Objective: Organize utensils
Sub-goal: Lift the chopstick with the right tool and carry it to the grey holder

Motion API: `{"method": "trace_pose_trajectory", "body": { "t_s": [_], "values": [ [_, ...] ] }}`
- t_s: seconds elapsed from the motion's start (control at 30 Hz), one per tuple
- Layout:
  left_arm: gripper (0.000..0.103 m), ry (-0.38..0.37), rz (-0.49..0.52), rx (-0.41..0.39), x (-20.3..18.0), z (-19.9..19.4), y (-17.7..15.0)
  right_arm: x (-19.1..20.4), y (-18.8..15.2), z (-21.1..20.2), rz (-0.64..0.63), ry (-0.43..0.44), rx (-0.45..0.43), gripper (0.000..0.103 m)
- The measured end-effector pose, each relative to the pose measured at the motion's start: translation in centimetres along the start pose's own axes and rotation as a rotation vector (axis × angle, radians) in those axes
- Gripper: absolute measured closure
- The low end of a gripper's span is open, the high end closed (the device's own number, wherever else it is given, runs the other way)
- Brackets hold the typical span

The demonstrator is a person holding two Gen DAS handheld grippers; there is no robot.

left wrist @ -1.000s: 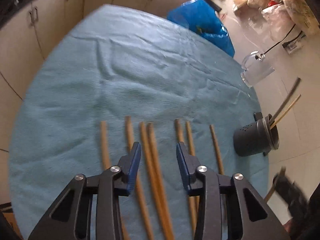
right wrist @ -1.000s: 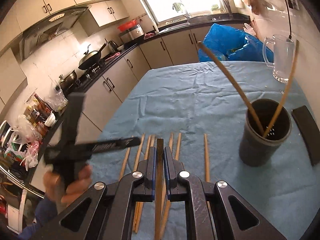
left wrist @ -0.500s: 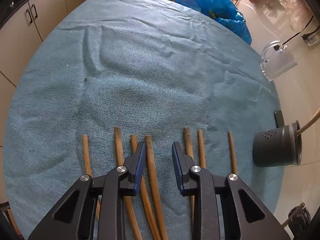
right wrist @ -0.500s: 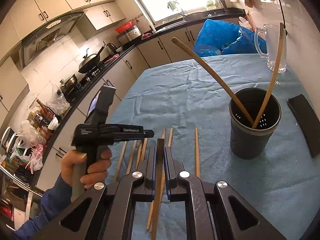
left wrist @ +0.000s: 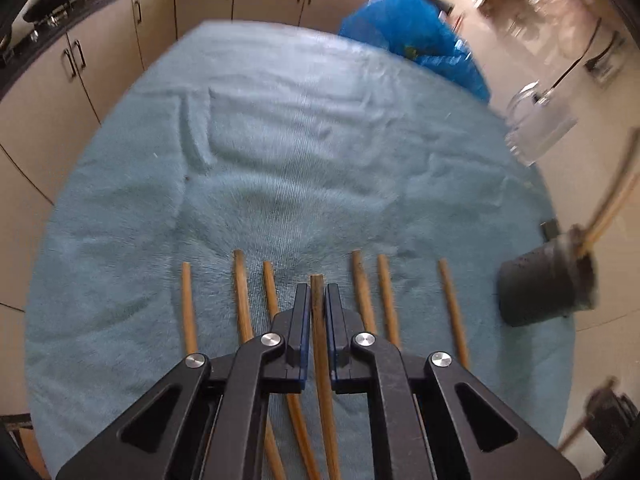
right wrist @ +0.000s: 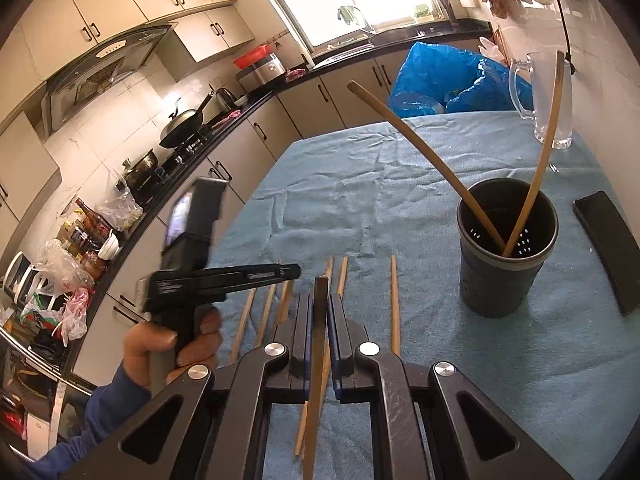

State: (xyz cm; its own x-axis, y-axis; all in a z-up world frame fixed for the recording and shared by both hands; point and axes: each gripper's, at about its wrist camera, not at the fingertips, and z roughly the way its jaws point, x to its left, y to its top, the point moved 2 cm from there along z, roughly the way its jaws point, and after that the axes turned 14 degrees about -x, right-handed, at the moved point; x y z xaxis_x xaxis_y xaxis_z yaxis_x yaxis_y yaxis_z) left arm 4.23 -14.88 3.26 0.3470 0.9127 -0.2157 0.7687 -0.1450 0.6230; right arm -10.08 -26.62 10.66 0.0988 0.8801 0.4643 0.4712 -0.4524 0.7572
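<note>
**Both grippers clamped on chopsticks beside the holder**

A wooden chopstick [left wrist: 317,312] is gripped by the left gripper [left wrist: 317,294]; its jaws have just been closing, and the stick now sits pinched between the blue-edged pads, its blunt end projecting slightly past the fingertips. A second chopstick [right wrist: 319,320] is held in the same way by the right gripper [right wrist: 319,304], whose jaws are clenched on it, the stick running back under the gripper body.

The remaining loose chopsticks [left wrist: 362,292] are laid roughly parallel on the blue cloth [left wrist: 300,140], three to the left of the held one and three to the right in the left wrist view. In the right wrist view the same row [right wrist: 394,300] is seen just ahead of the right gripper.

Off to the right of the row, the dark perforated holder [right wrist: 506,264] is stood upright on the cloth, and two chopsticks [right wrist: 420,152] are leaned inside it, tilted apart. In the left wrist view the holder [left wrist: 540,292] is blurred.

A flat black object [right wrist: 608,248] is laid just beside the holder. A glass mug [right wrist: 548,100] is stood farther back near the cloth's edge, with a blue plastic bag [right wrist: 440,80] behind it. The cloth is spread over the counter [left wrist: 600,280]. A hand [right wrist: 172,344] in a blue sleeve is seen wrapped around the left gripper's handle.
</note>
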Motion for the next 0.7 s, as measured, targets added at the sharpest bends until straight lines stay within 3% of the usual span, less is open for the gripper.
{"method": "trace_pose_trajectory", "body": {
  "t_s": [0.37, 0.5, 0.7],
  "values": [
    [0.097, -0.052, 0.052, -0.356, -1.9, -15.7, 0.3, 2.3, 0.5, -3.9, -0.076, -0.005, -0.140, 0.095],
    [0.097, -0.058, 0.063, -0.421, -2.4, -18.8, -0.5, 2.9, 0.8, -5.3, -0.094, -0.002, -0.201, 0.095],
    [0.097, -0.058, 0.074, -0.447, -2.9, -20.4, -1.0, 3.4, 1.1, -7.0, -0.098, 0.003, -0.274, 0.095]
  ]
}}
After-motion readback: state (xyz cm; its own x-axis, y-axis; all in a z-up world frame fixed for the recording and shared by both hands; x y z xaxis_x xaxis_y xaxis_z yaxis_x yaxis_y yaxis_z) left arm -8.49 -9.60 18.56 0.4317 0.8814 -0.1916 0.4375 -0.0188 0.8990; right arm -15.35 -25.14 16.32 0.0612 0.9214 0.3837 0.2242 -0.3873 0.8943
